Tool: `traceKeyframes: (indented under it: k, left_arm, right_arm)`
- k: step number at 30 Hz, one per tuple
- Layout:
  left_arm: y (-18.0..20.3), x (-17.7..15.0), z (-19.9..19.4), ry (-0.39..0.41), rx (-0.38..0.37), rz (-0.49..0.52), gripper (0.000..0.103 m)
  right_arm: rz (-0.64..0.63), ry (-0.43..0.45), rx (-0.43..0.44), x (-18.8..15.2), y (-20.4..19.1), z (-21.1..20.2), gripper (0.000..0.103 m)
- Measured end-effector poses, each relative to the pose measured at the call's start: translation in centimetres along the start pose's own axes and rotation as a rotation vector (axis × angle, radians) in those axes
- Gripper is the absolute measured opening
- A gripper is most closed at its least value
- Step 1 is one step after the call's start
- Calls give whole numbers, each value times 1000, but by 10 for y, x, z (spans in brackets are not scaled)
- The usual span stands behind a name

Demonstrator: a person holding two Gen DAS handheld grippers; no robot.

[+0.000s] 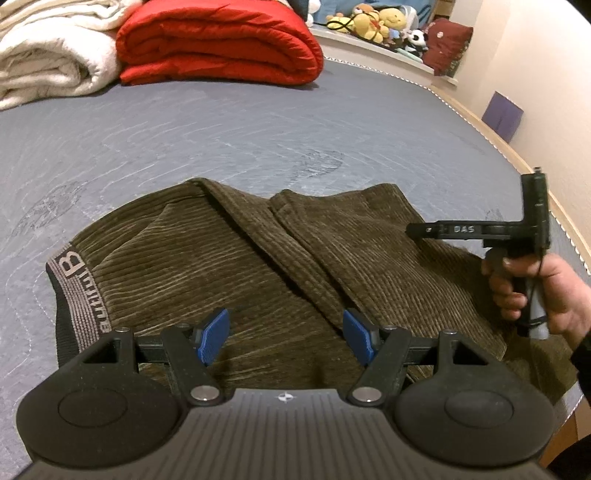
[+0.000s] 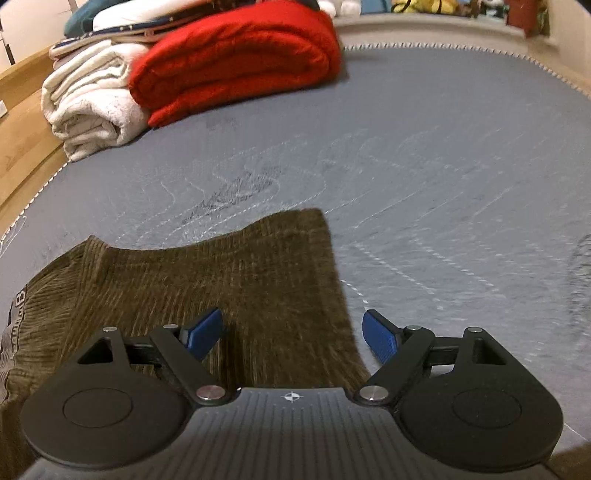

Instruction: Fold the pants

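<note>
The left gripper (image 1: 286,338) hangs with its blue pads (image 1: 214,338) spread wide and nothing between them, tilted down over the near part of the pants (image 1: 229,251), which lie beneath the gap without touching either pad. The right gripper (image 2: 293,338) is likewise spread, its pads clear of everything — one finger above the brown cloth, the other above bare bedding, with the garment's right edge running down between them. Seen from the left wrist, the right gripper (image 1: 476,230) floats side-on over the right end of the pants, carried by the person's right hand (image 1: 535,291), whose fingers wrap the grey handle while a dark sleeve shows at the picture's edge. The pants are dark olive-brown corduroy, laid crosswise on the bed with a diagonal fold line across the middle; the grey elastic waistband (image 1: 75,295) with its printed letters sits at the left end. They rest on a grey-blue quilted mattress cover (image 1: 258,125) with pale stitched swirls and a stitched white edging. Further back on the bed lies a folded red blanket (image 1: 218,40), touching a rolled cream blanket (image 1: 48,62) on its left. Behind them a ledge holds a row of soft toys (image 1: 373,20) — yellow ones among them — and a dark red cushion (image 1: 448,44). A pale wall (image 1: 535,74) runs along the right, and a wooden bed frame (image 2: 22,122) along the left.
</note>
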State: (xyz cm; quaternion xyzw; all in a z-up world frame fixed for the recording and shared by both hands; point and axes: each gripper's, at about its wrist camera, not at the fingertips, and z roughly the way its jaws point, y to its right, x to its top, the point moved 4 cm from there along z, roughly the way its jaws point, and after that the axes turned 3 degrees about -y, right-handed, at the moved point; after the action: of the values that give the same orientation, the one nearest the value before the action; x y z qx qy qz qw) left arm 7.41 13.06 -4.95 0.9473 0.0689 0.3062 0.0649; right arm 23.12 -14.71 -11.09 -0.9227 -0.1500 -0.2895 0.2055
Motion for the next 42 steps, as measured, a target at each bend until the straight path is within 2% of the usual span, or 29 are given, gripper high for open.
traceKeyframes:
  k: [2, 6, 8, 13, 17, 18, 19, 20, 21, 22, 25, 27, 35, 39, 42]
  left_arm:
    - [-5, 2, -1, -3, -4, -17, 74]
    - [-12, 4, 1, -17, -9, -44, 78]
    - [-13, 6, 2, -24, -14, -48, 78]
    - [-13, 8, 7, -44, -24, -58, 78]
    - [-14, 11, 11, -54, -32, -66, 78]
    - [-15, 11, 11, -55, -34, -68, 78]
    - [-15, 12, 11, -56, -36, -72, 78]
    - [-16, 13, 12, -58, -39, -78, 78]
    - [-17, 14, 12, -58, -41, -83, 78]
    - [-17, 15, 13, -59, -44, -88, 78]
    - [-16, 20, 12, -54, -55, -101, 78]
    - [-14, 22, 13, -51, -57, -103, 78]
    - [-6, 25, 23, -65, -62, -110, 78]
    - [-1, 27, 27, -66, -67, -105, 78]
    - [3, 29, 32, -70, -67, -103, 78]
  right_arm:
    - [-4, -11, 12, 3, -1, 10, 85]
    - [-32, -12, 44, 11, -5, 24, 94]
    - [-28, -3, 60, 18, -6, 28, 95]
    - [78, 54, 105, 37, -2, 41, 93]
    - [45, 62, 109, 46, -13, 55, 93]
    - [21, 67, 108, 47, -17, 57, 91]
    - [-2, 75, 104, 48, -22, 59, 80]
    - [-39, 90, 92, 47, -27, 59, 58]
    - [-81, 99, 76, 46, -32, 60, 31]
    - [-114, 97, 75, 45, -37, 59, 23]
    - [-235, 122, 80, 41, -53, 49, 17]
    - [-266, 137, 95, 43, -60, 40, 15]
    - [-127, 255, 267, 79, -44, -16, 15]
    - [-72, 270, 307, 84, -27, -28, 15]
    - [-83, 263, 323, 83, -25, -32, 15]
